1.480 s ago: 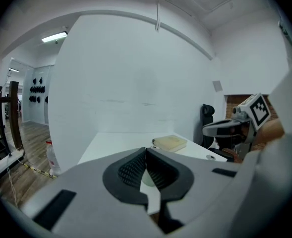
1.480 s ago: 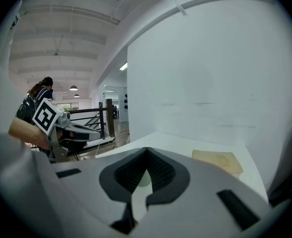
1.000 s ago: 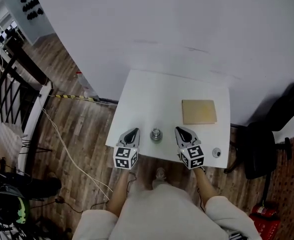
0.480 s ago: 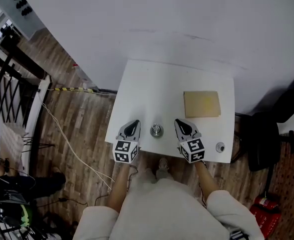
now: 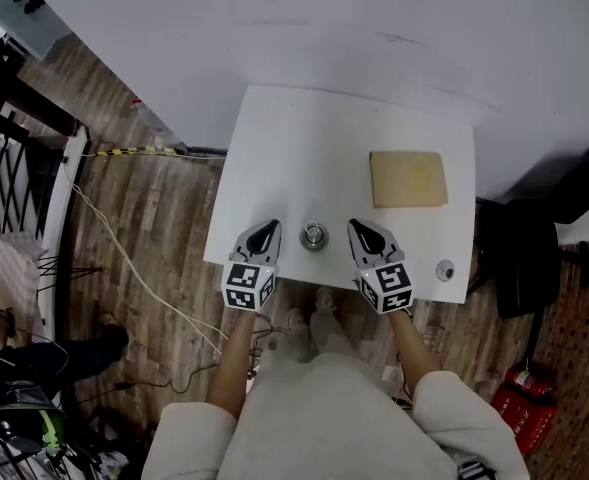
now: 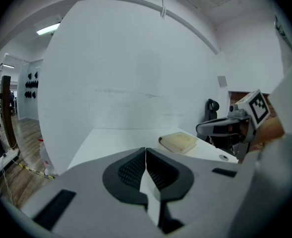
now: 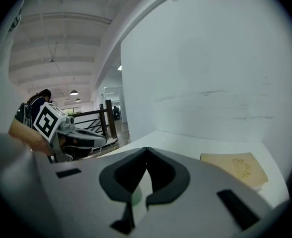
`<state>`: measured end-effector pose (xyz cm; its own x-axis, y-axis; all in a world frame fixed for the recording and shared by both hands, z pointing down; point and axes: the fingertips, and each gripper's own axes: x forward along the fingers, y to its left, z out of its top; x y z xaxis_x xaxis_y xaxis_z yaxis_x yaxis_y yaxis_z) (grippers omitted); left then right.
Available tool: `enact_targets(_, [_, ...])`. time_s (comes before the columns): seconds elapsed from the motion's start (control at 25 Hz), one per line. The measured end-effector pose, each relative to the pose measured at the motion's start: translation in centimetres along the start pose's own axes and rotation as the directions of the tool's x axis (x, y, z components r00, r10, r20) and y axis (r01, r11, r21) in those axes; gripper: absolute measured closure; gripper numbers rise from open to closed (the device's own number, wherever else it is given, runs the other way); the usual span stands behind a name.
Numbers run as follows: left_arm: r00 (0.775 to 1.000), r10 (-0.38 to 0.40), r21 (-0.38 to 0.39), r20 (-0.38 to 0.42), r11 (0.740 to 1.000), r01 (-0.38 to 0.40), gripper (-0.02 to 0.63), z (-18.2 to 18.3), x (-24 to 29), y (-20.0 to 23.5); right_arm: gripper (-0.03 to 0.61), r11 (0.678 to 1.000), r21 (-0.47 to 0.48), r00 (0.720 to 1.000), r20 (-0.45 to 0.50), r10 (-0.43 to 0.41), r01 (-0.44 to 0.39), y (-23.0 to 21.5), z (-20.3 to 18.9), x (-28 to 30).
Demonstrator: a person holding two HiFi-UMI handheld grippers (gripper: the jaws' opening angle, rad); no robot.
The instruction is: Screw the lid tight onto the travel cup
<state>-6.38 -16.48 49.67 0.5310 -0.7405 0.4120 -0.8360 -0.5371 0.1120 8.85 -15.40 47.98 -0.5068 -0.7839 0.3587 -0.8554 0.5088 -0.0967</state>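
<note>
In the head view a metal travel cup (image 5: 314, 236) stands upright near the white table's front edge, seen from above. A small round grey lid (image 5: 444, 270) lies apart from it by the front right corner, and shows as a small disc (image 6: 224, 157) in the left gripper view. My left gripper (image 5: 267, 231) hangs just left of the cup, my right gripper (image 5: 357, 229) just right of it. Neither touches the cup. Both are shut with nothing between the jaws, as their own views show for the left gripper (image 6: 146, 149) and the right gripper (image 7: 146, 150). Neither gripper view shows the cup.
A flat tan block (image 5: 407, 178) lies on the white table (image 5: 304, 153) at the back right, against a white wall. A black chair (image 5: 519, 268) stands right of the table. Cables run over the wood floor (image 5: 144, 238) on the left, near a black railing.
Both grippers have sunk a little toward the table's front edge, keeping to either side of the cup. Their jaws stay shut.
</note>
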Motion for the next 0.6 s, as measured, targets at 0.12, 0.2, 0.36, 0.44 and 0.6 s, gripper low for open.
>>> enact_targets(0.12, [1.0,-0.018,-0.004,-0.015,1.0,0.018,0.606,-1.3,-0.2,-0.2,0.58,1.0,0.004,1.0,-0.014,0.001,-0.001,0.7,-1.1,-0.1])
enact_targets(0.2, [0.999,-0.029,-0.012,-0.019,1.0,0.029,0.606,-2.2,-0.2,-0.5,0.58,1.0,0.007,1.0,-0.02,0.002,-0.002,1.1,-1.8,-0.2])
enact_targets(0.36, [0.998,-0.052,-0.026,-0.023,0.998,0.052,0.606,-3.9,0.0,-1.0,0.58,1.0,0.004,0.999,-0.046,0.0,0.0,1.9,-3.6,-0.3])
enact_targets(0.44, [0.998,-0.063,-0.028,-0.021,0.998,0.062,0.606,-4.5,0.1,-1.3,0.58,1.0,0.005,0.999,-0.053,0.0,0.0,2.2,-4.3,-0.4])
enact_targets(0.6, [0.997,-0.074,-0.027,-0.023,0.997,0.074,0.606,-5.9,0.5,-1.8,0.58,1.0,0.012,0.998,-0.06,-0.001,0.002,2.7,-5.9,-0.7])
